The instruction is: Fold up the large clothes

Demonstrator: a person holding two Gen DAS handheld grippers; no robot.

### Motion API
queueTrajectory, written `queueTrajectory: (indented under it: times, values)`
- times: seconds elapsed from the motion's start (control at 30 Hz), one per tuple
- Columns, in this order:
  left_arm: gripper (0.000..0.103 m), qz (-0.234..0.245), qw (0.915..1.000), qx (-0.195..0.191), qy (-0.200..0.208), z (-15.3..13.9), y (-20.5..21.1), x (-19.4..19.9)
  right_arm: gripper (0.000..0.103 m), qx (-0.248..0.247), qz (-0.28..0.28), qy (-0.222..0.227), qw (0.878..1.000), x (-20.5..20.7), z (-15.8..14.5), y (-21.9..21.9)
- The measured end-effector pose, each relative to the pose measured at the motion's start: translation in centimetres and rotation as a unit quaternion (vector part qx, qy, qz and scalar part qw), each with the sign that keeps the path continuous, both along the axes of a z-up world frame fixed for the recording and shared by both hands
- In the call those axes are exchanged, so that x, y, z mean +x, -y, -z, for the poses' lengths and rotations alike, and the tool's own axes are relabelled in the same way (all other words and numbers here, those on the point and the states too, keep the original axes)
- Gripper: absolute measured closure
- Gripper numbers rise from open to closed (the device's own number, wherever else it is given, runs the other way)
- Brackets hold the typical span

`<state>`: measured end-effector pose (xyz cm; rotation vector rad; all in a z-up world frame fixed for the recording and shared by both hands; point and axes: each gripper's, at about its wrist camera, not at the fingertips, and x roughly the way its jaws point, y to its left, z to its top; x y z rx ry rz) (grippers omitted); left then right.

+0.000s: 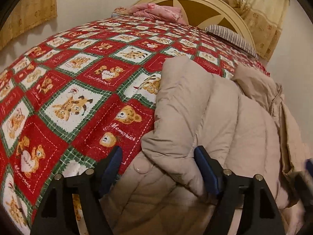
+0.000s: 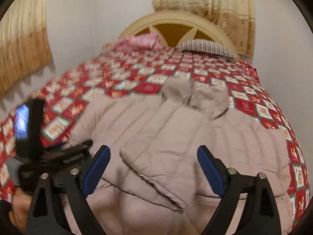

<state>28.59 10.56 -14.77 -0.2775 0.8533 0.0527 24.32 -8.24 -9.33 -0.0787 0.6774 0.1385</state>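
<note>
Plainly, bedspread [image 1: 82,90] reading "Memories", beige jacket [image 1: 205,117]

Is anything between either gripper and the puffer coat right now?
Nothing visible. The left gripper and the right gripper both stand open directly over the beige puffer coat, which lies on the teddy-bear bedspread with nothing on top of it.

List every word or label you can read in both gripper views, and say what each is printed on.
"Memories" – red teddy-bear square of the bedspread, left view.
"Memories" again – red square by the heart at lower left.
"Happy" – white heart between two bears; small, uncertain.
Other script on the red squares: too small to read.
White lettering on the black left gripper, right view: blurred.
Jacket: none.
</note>
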Motion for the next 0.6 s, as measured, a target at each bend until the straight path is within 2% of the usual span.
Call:
queueTrajectory:
  times: [0.03, 0.07, 0.1, 0.17, 0.23, 0.27, 0.37, 0.4, 0.43, 0.5, 0.53, 0.6]
  values:
    - [0.025, 0.001, 1.0, -0.007, 0.003, 0.0, -0.2, -0.2, 0.024, -0.019, 0.004, -0.013, 1.0, 0.6, 0.9, -0.3]
    - [0.024, 0.002, 0.9999, -0.01, 0.003, 0.0, 0.0, 0.3, 0.04, -0.045, 0.016, -0.026, 0.999, 1.1, 1.8, -0.5]
    - [0.024, 0.002, 0.9999, -0.013, 0.004, 0.0, -0.1, 0.3, 0.062, -0.053, 0.027, -0.026, 0.998, 1.0, 2.1, 0.0]
    - [0.023, 0.003, 0.9998, -0.016, 0.006, -0.1, -0.2, 0.3, 0.081, -0.017, 0.069, -0.016, 0.997, 0.4, 1.6, 2.8]
    - [0.022, 0.004, 0.9998, -0.016, 0.006, 0.0, -0.1, 0.5, 0.082, 0.058, 0.106, -0.012, 0.993, -0.1, 0.8, 6.6]
    - [0.022, 0.005, 0.9999, -0.015, 0.005, 0.0, -0.1, 0.5, 0.082, 0.095, 0.134, -0.008, 0.986, -0.7, 0.5, 9.0]
    - [0.019, 0.007, 0.9999, -0.013, 0.005, 0.0, 0.1, 0.6, 0.079, 0.159, 0.195, -0.024, 0.968, -2.2, 1.8, 14.3]
    - [0.018, 0.008, 0.9999, -0.011, 0.005, 0.0, 0.2, 0.6, 0.072, 0.188, 0.202, -0.04, 0.96, -2.4, 2.8, 15.5]
    - [0.016, 0.01, 0.9999, -0.009, 0.004, 0.0, 0.3, 0.6, 0.071, 0.226, 0.221, -0.066, 0.947, -2.8, 4.4, 17.1]
    - [0.015, 0.012, 0.9999, -0.006, 0.003, 0.0, 0.4, 0.7, 0.073, 0.29, 0.231, -0.068, 0.926, -4.0, 6.0, 18.9]
    - [0.015, 0.012, 0.9999, -0.007, 0.003, 0.0, 0.3, 0.7, 0.073, 0.312, 0.232, -0.06, 0.919, -4.7, 6.2, 19.5]
    - [0.015, 0.012, 0.9999, -0.01, 0.003, 0.1, 0.2, 0.6, 0.07, 0.31, 0.243, -0.052, 0.918, -5.5, 5.5, 19.7]
